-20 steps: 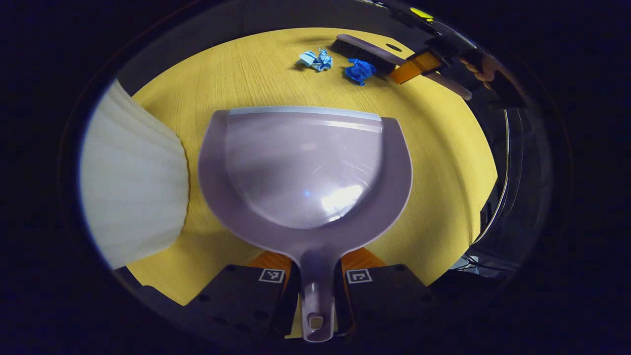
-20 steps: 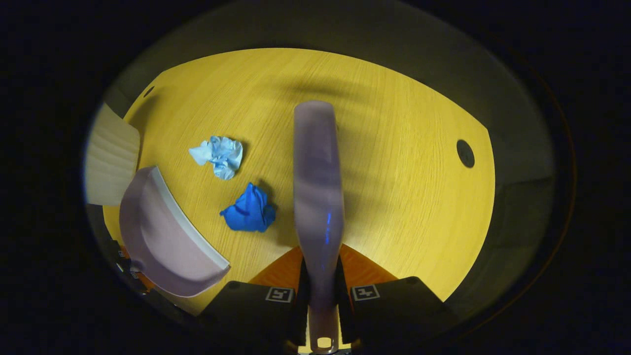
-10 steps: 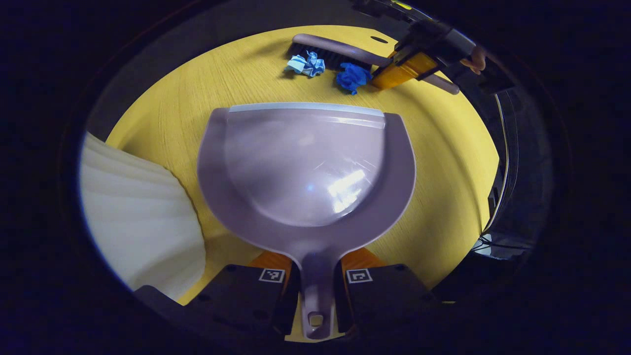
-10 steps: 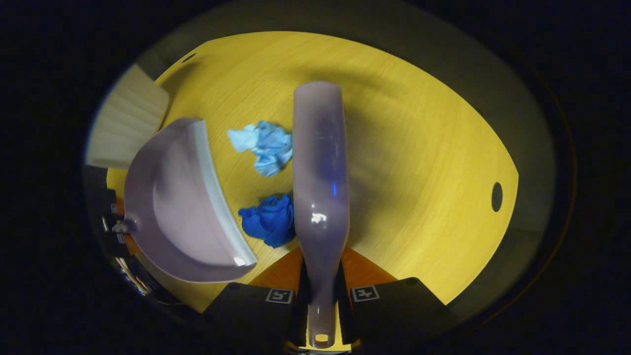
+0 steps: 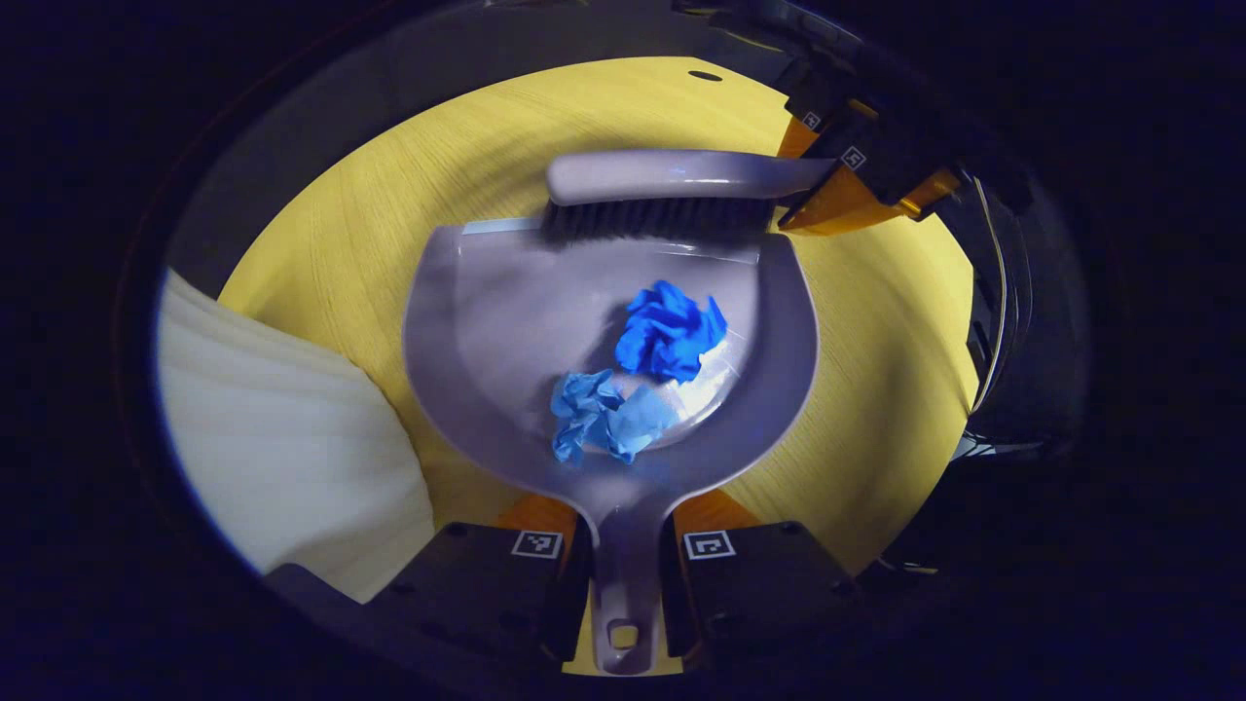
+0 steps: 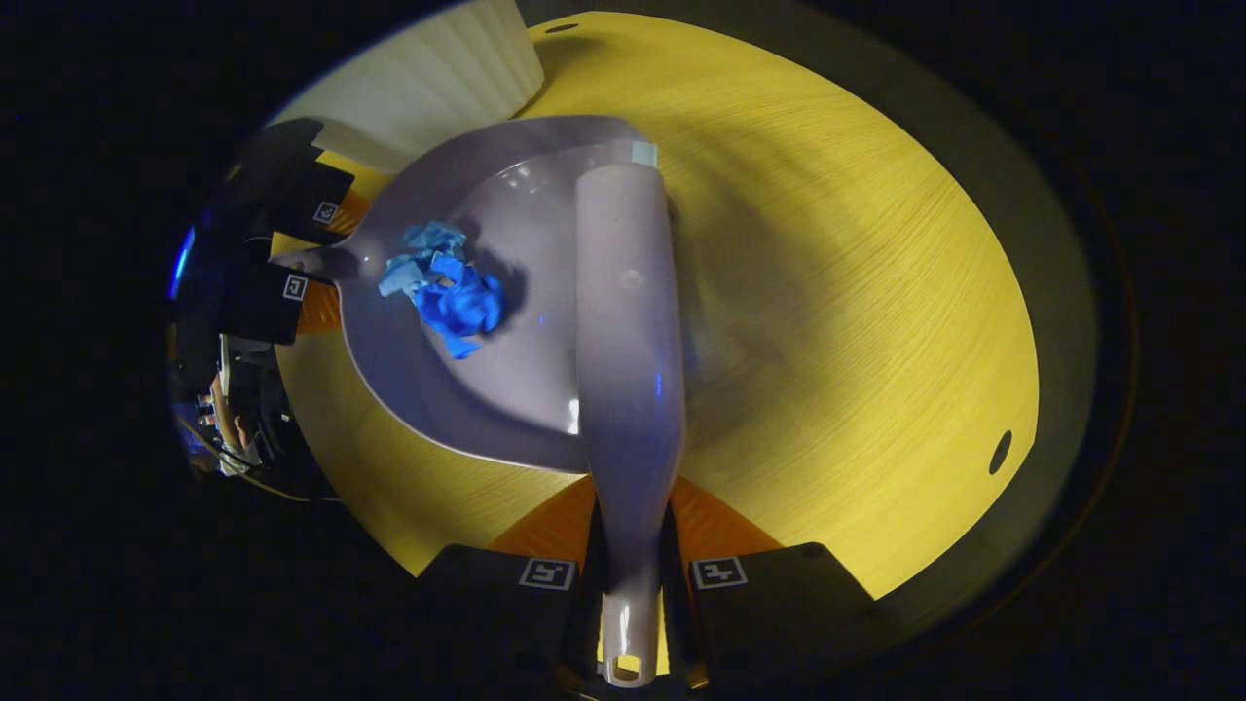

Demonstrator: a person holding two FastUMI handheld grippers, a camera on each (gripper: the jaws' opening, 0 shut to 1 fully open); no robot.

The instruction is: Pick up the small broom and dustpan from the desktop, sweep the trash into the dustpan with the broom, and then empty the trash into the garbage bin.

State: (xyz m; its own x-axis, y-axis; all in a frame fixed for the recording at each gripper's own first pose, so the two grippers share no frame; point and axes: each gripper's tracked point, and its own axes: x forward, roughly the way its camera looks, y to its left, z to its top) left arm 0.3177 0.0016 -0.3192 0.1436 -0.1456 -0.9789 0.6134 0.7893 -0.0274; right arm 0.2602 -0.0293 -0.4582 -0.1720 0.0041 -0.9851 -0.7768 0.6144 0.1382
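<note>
The mauve dustpan (image 5: 487, 321) lies flat on the yellow desktop (image 5: 370, 224), and my left gripper (image 5: 623, 565) is shut on its handle. Inside the pan rest a dark blue paper wad (image 5: 670, 331) and a light blue paper wad (image 5: 599, 417). The small broom (image 5: 672, 175) stands with its black bristles on the pan's front lip; my right gripper (image 5: 827, 190) is shut on its handle. In the right gripper view the broom (image 6: 623, 321) runs forward from my right gripper (image 6: 631, 574) across the dustpan (image 6: 526, 380), with both wads (image 6: 448, 292) beside it.
A cream ribbed bin (image 5: 282, 428) stands at the left of the dustpan, touching the desk's near edge; it appears as the cream bin (image 6: 428, 73) in the right gripper view. A cable hole (image 6: 1000, 452) marks the desktop. Dark floor surrounds the desk.
The broom swept toward the dustpan and pushed both paper wads off the desktop into the pan. Its bristles now rest on the pan's lip. The dustpan stayed in place.
</note>
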